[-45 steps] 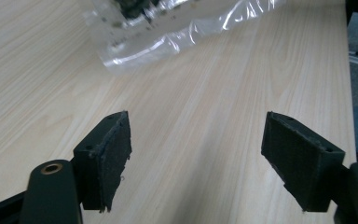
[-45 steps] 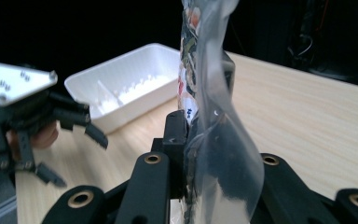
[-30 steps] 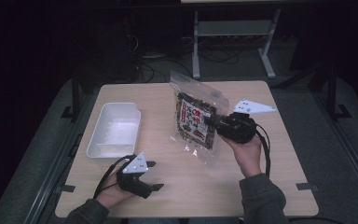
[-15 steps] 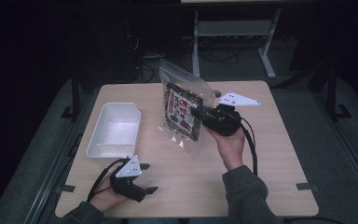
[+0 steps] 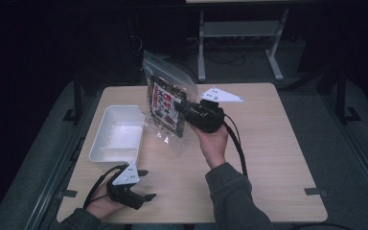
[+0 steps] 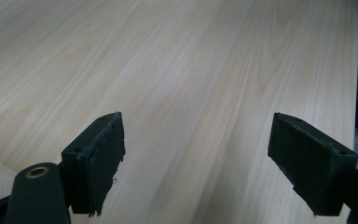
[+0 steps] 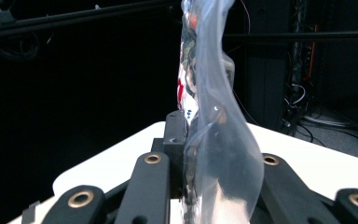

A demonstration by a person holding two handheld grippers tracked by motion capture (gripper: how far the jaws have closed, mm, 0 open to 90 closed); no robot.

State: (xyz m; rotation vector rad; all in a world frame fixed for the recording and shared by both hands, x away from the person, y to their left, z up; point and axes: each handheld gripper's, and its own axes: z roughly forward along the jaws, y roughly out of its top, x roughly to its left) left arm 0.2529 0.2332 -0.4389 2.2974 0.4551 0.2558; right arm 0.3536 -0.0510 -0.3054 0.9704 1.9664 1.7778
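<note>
Holding the clear snack bag [image 5: 165, 103] up off the wooden table [image 5: 278, 143], my right gripper [image 5: 182, 106] has its jaws clamped on the bag's edge, and the bag hangs just beside the white tray [image 5: 117, 134]. From the right gripper view I see the bag [image 7: 214, 140] pinched upright between the jaws. My left gripper [image 5: 143, 184] rests low near the table's front edge, jaws spread wide with nothing in them.
</note>
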